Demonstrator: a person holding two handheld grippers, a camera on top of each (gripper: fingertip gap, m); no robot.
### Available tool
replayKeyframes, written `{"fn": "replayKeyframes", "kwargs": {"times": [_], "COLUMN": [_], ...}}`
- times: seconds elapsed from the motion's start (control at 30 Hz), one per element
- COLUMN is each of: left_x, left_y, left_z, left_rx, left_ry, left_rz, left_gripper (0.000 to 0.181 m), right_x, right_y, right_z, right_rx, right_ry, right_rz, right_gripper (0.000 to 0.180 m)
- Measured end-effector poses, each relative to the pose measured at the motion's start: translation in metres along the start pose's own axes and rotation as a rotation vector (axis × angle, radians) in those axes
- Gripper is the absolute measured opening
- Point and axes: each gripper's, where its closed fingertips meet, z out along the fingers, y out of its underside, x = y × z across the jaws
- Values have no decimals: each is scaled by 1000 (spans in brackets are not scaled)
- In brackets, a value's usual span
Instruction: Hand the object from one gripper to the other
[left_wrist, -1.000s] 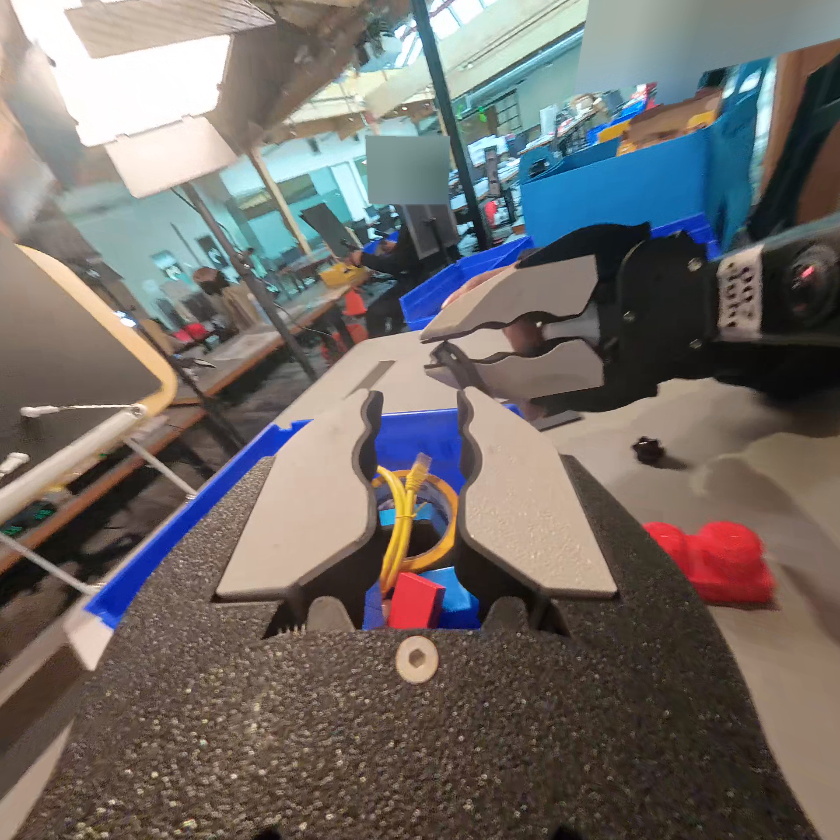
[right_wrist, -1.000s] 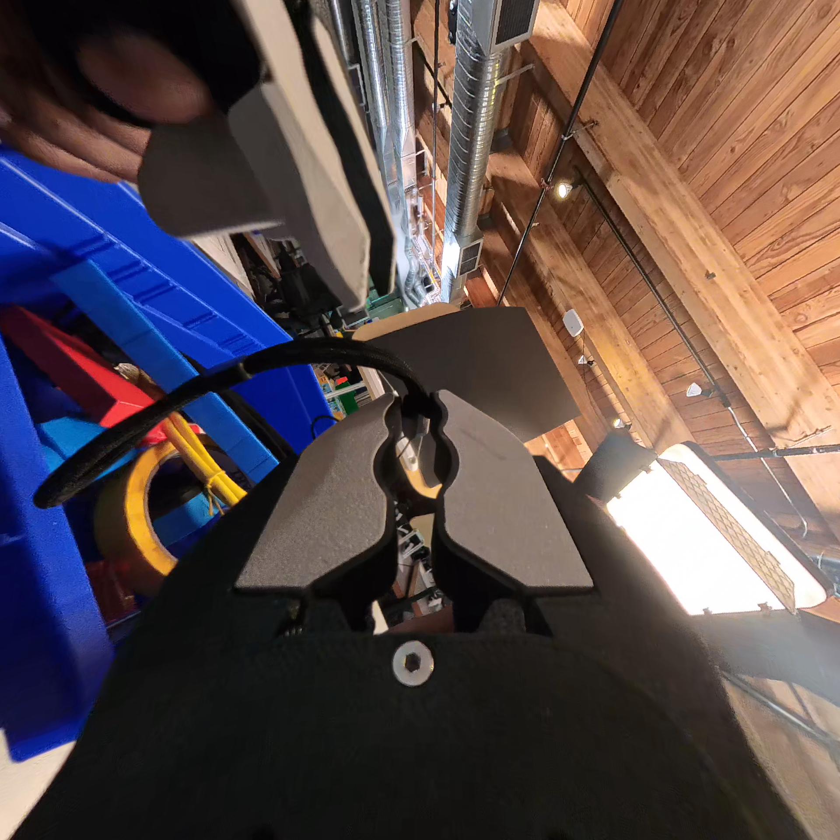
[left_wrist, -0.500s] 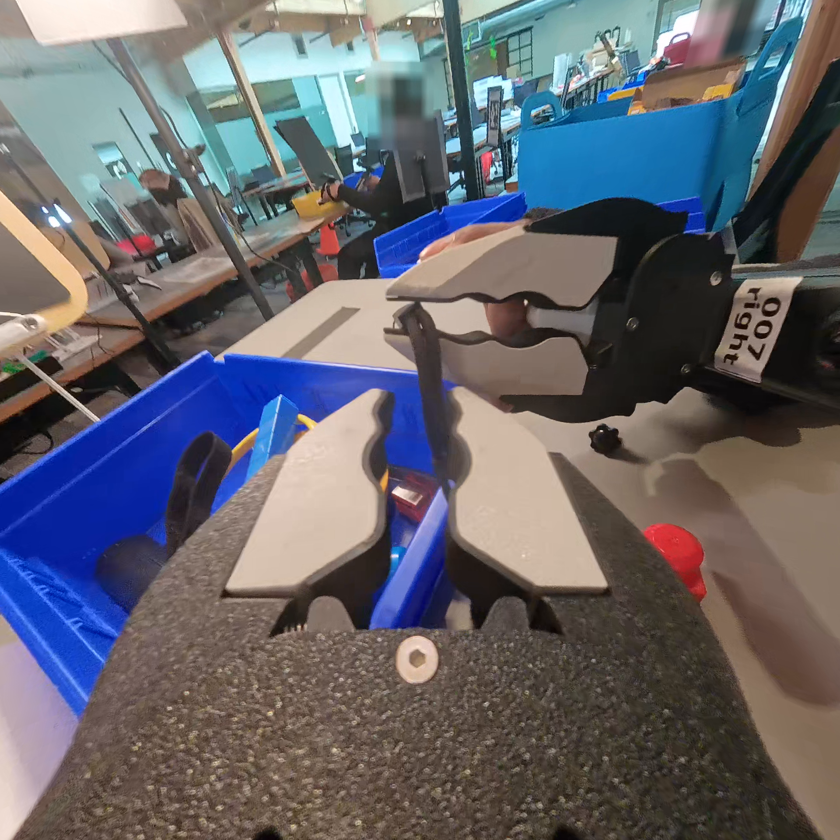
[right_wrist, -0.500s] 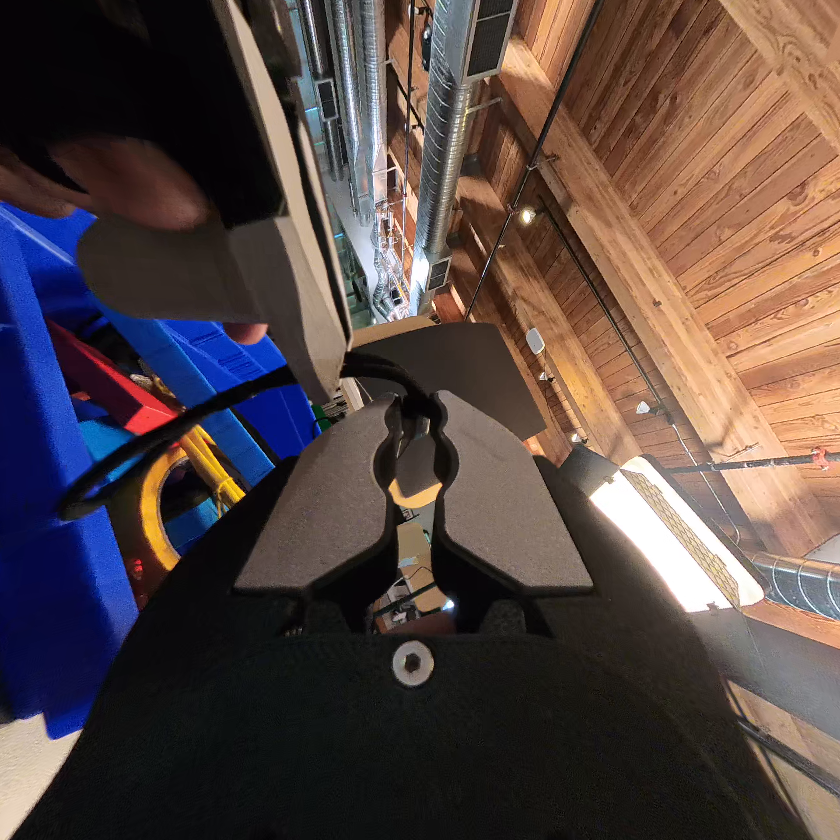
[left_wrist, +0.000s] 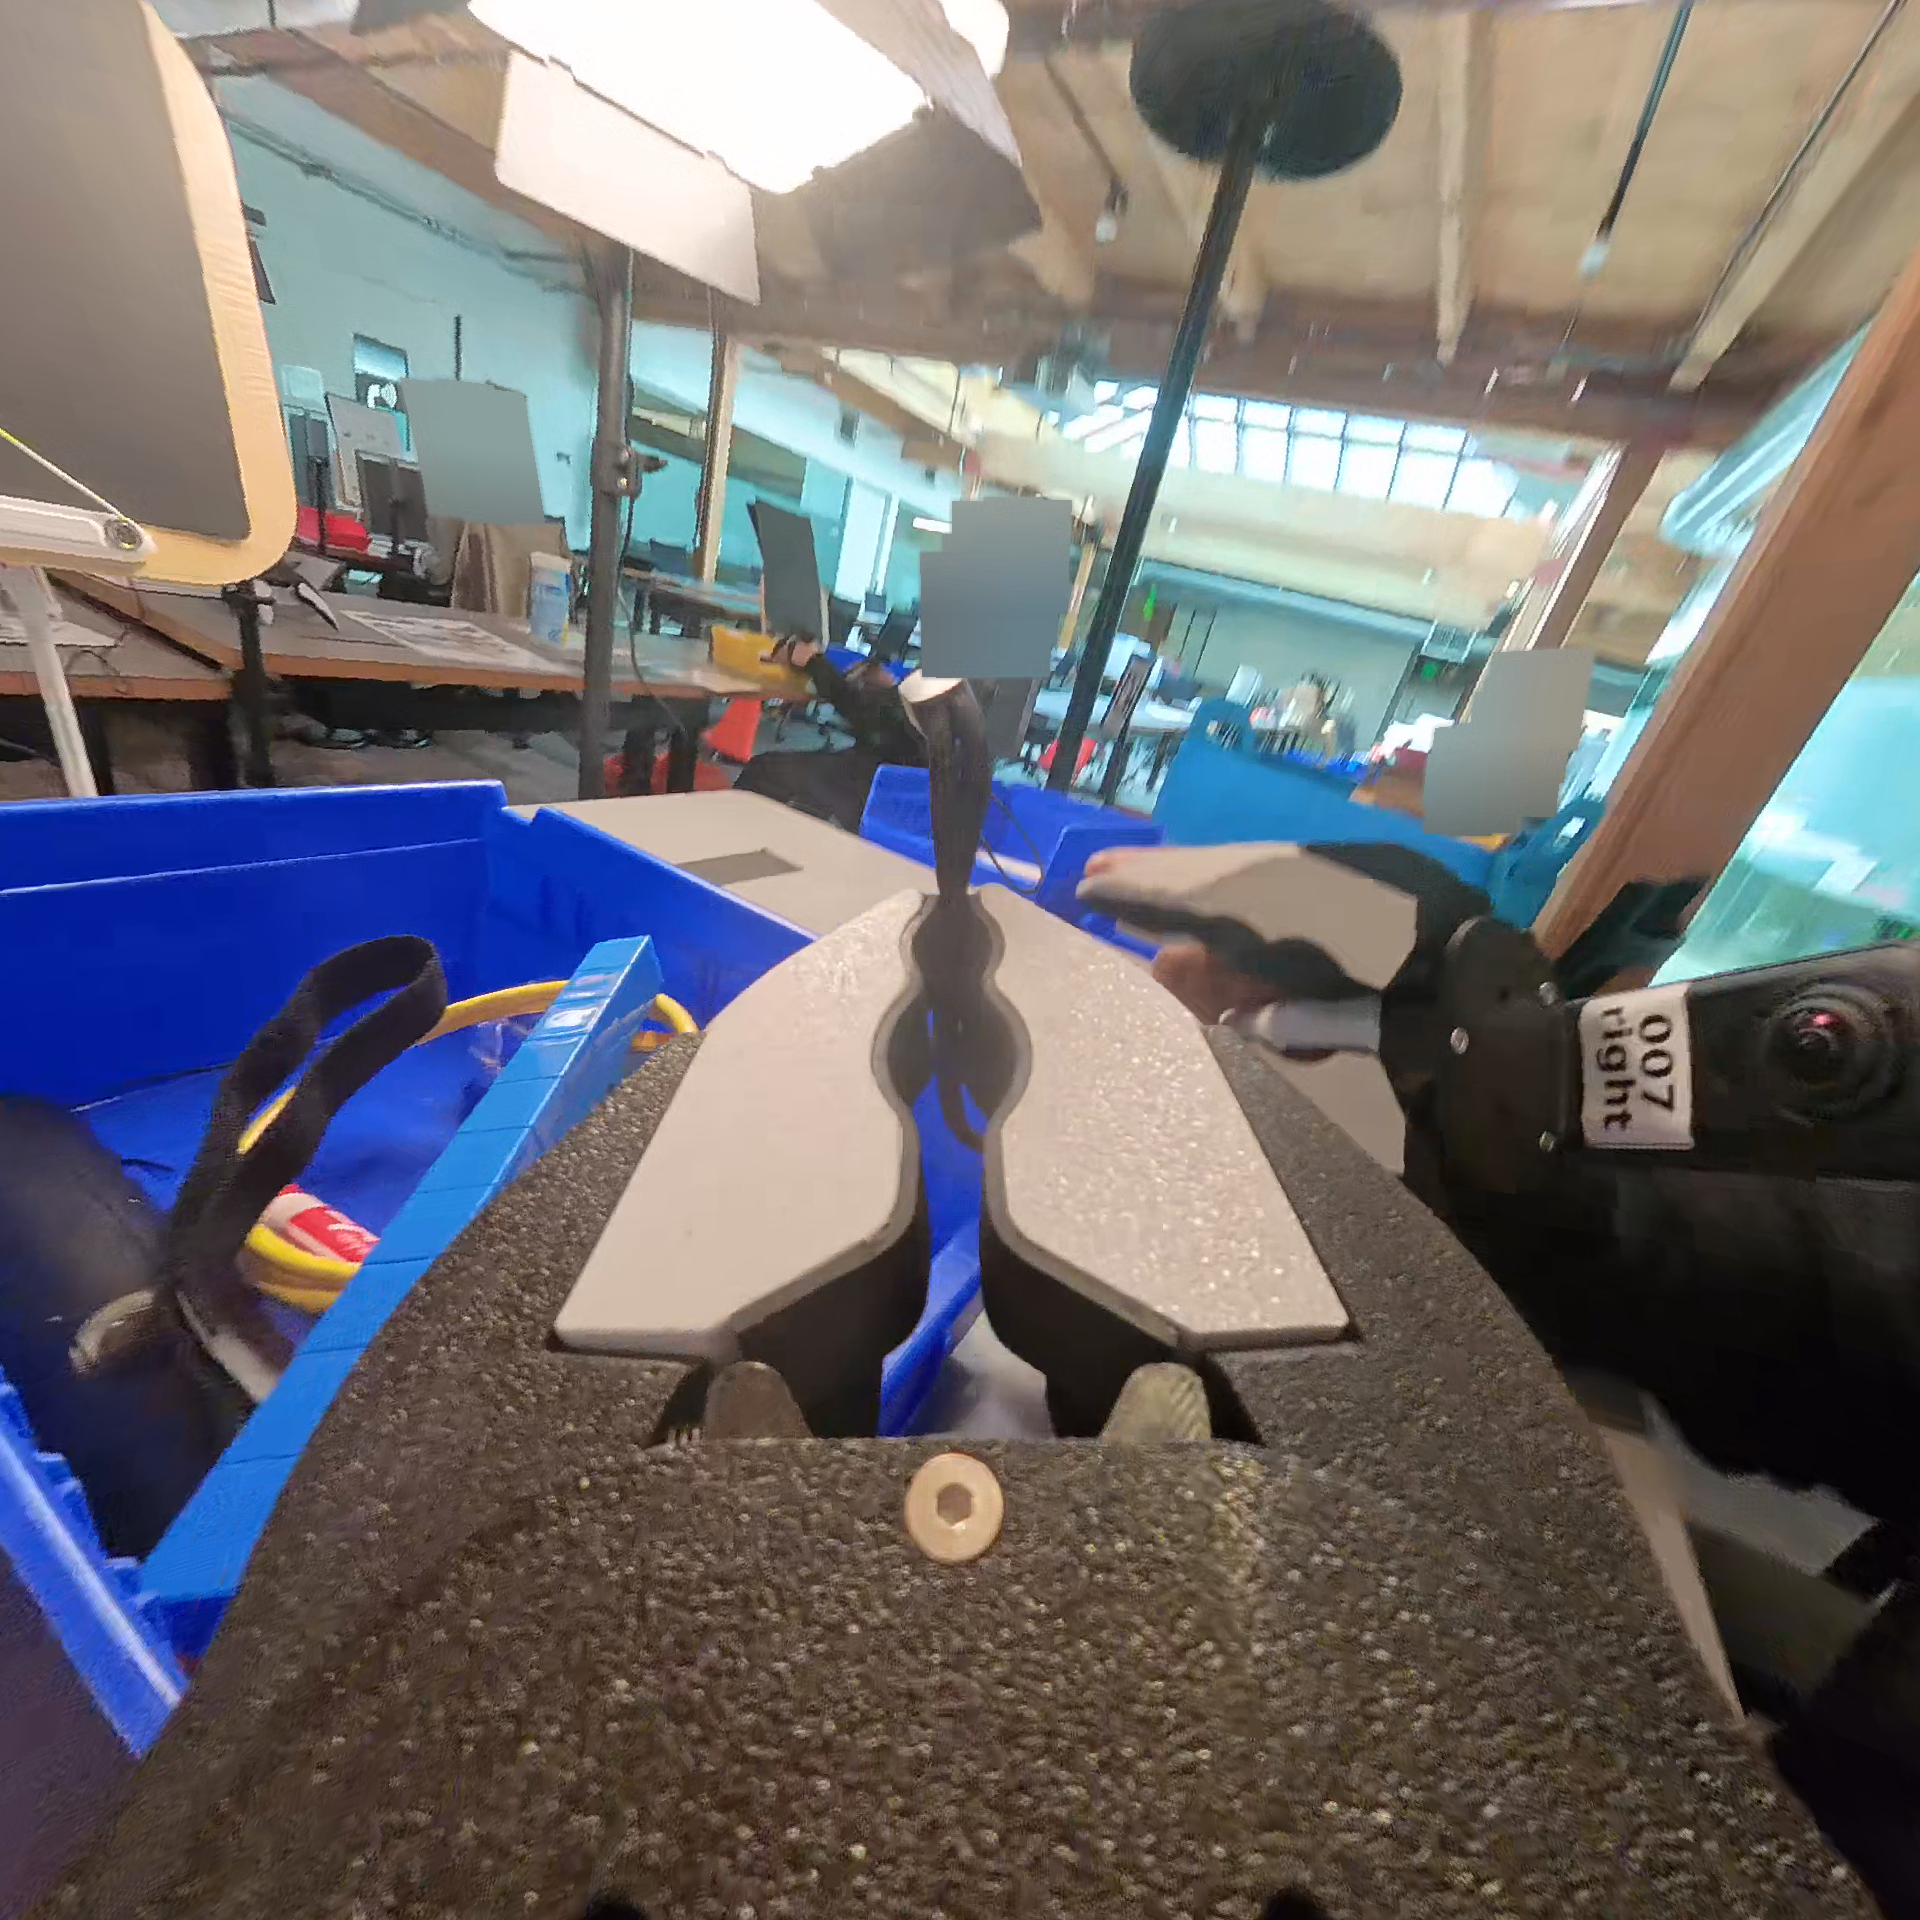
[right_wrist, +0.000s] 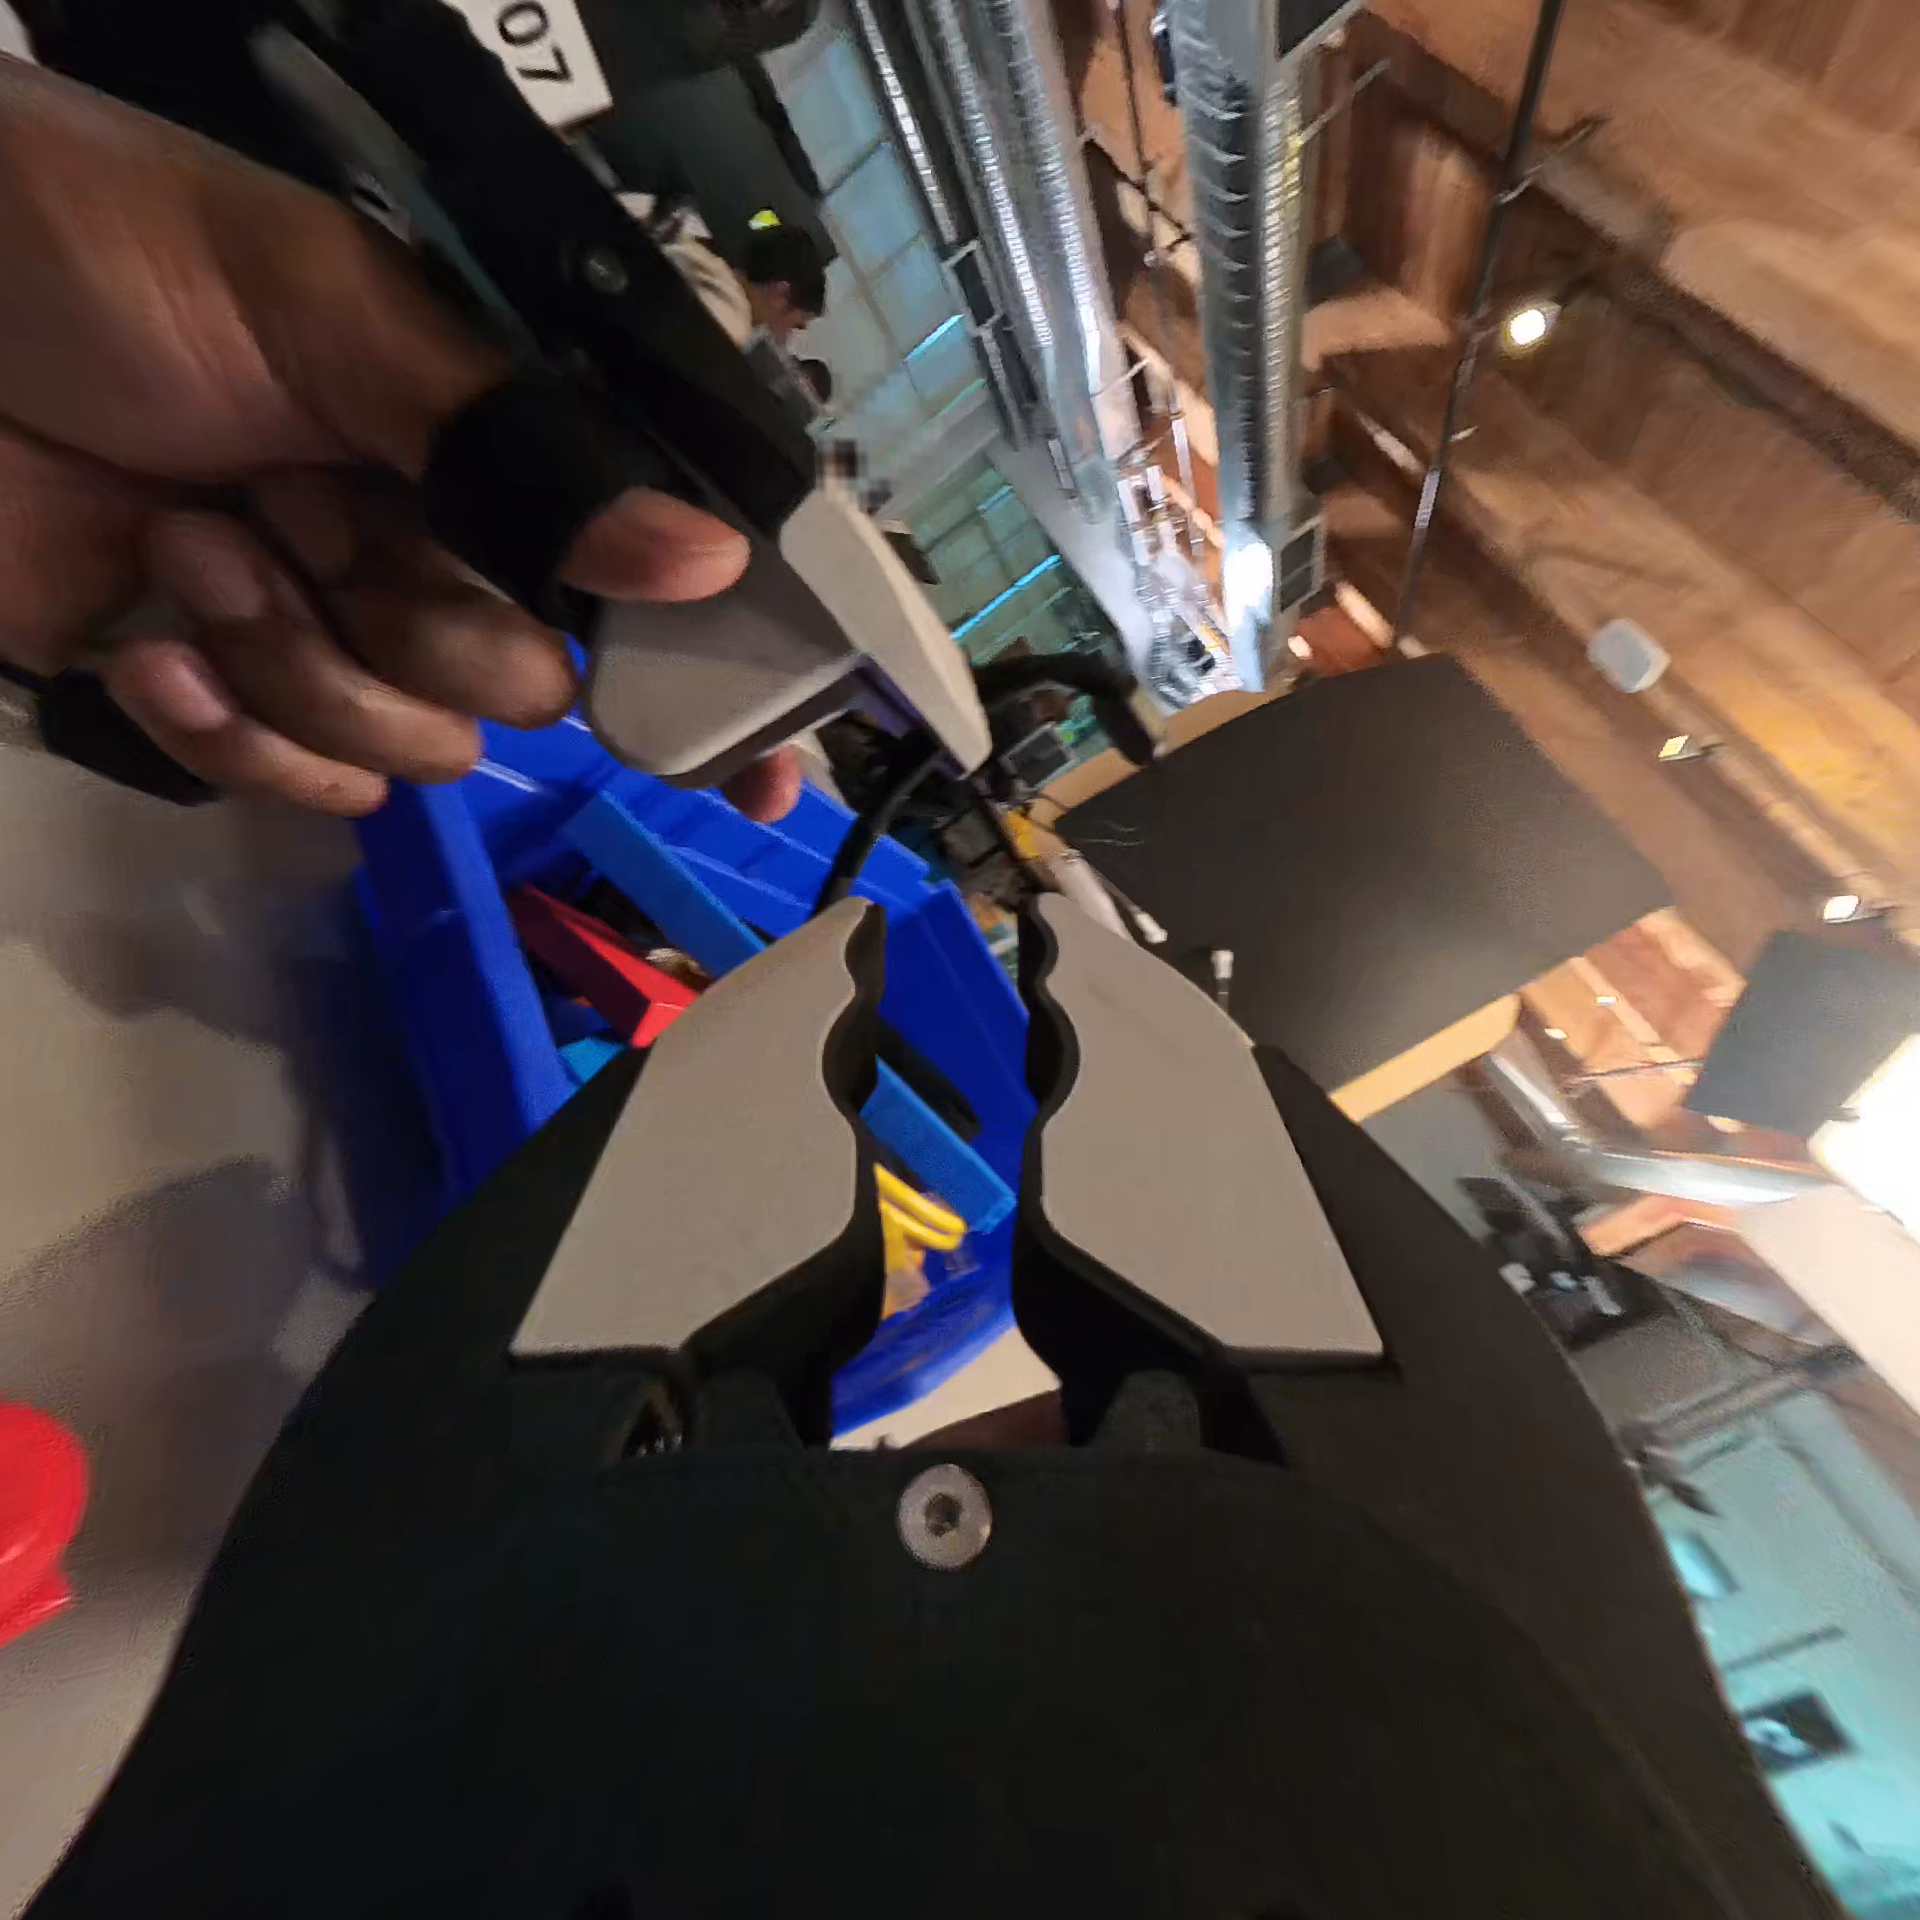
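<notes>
My left gripper (left_wrist: 951, 902) is shut on a black strap (left_wrist: 958, 774). The strap's end sticks up above the fingertips, and the rest hangs down between the fingers. My right gripper (right_wrist: 951, 920) is open and empty, its jaws well apart. In the left wrist view it (left_wrist: 1153, 951) sits just right of my left fingertips, clear of the strap. In the right wrist view my left gripper (right_wrist: 899, 717), held by a hand, is at upper left with the strap (right_wrist: 1060, 675) curving out past its tips.
A blue bin (left_wrist: 312, 862) lies left of and under the left gripper, also in the right wrist view (right_wrist: 447, 987). It holds another black strap loop (left_wrist: 312, 1039), a yellow cable (left_wrist: 301, 1262) and a blue divider (left_wrist: 561, 1049). A red object (right_wrist: 31, 1507) lies on the grey table (left_wrist: 727, 831).
The right gripper has opened, let go of the strap and drawn back. The left gripper has closed on the strap and lifted it, tilting up.
</notes>
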Motion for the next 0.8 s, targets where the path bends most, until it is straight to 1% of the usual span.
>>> {"fn": "replayKeyframes", "kwargs": {"times": [0.03, 0.1, 0.2, 0.23, 0.27, 0.3, 0.4, 0.43, 0.5, 0.6, 0.73, 0.8], "left_x": [1, 5, 10, 13, 15, 17, 13, 11, 6, -1, -5, 0], "left_y": [-3, -8, -14, -15, -16, -17, -15, -16, -19, -29, -41, -42], "left_z": [-1, -3, -5, -6, -6, -6, -4, -4, -5, -8, -14, -14], "left_rx": [26, 75, 133, 146, 153, 156, 131, 127, 125, 124, 127, 120], "left_ry": [10, 43, 99, 132, 159, 181, 201, 194, 155, 50, -115, -141], "left_rz": [-23, -55, -114, -144, -177, -211, -271, -265, -211, -29, 275, 399], "left_gripper": [4, 4, 4, 4, 4, 4, 7, 15, 23, 36, 41, 42], "right_x": [-6, -14, -15, -13, -12, -11, -5, -1, 7, 16, 23, 24], "right_y": [-1, -5, 0, 4, 8, 10, 15, 16, 20, 26, 29, 31], "right_z": [1, 0, 3, 5, 6, 6, 6, 5, 4, 1, -3, -4], "right_rx": [-6, 6, -50, -81, -102, -109, -131, -133, -136, -146, -138, -142], "right_ry": [-45, -81, -62, -34, -12, 7, 14, 22, 35, 36, -10, -47], "right_rz": [29, 52, 35, 9, -24, -52, -14, 17, 47, 73, 221, 309], "right_gripper": [25, 27, 29, 25, 11, 2, 2, 2, 2, 2, 2, 1]}}
